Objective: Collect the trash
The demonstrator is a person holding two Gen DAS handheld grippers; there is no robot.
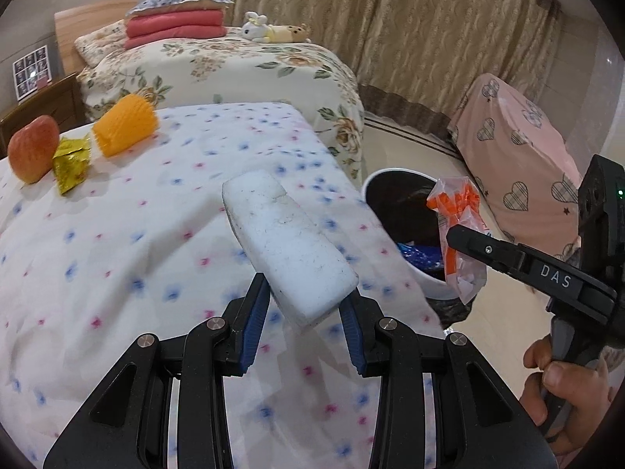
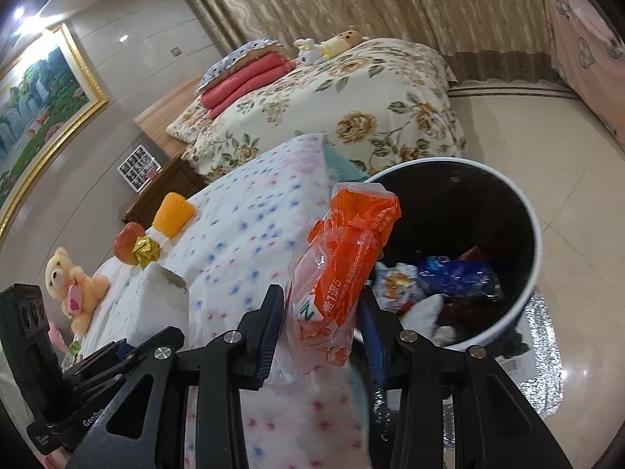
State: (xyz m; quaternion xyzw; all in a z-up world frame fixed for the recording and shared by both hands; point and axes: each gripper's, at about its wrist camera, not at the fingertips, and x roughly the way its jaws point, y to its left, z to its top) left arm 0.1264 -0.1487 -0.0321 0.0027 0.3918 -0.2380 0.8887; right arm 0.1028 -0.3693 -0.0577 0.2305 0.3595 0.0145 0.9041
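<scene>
crinkly orange wrapper [image 2: 343, 273] in right tongs [image 2: 318, 336]

We see a bedroom: beige wavy curtains [image 1: 390, 19] across the top of the frame, glossy cream tile floor [image 2: 566, 156] at right, bed with floral cover [image 1: 234, 66] upper centre, gold-framed landscape painting [image 2: 35, 90] on the left wall, wooden nightstand [image 2: 164, 187] below it.

A tabletop under a floral-dotted cloth [image 1: 164, 211] carries, near its far left corner, an apple [image 1: 32, 148], a gold wrapper [image 1: 70, 164] touching it, and an orange foam net [image 1: 125, 125] just beside them.
</scene>
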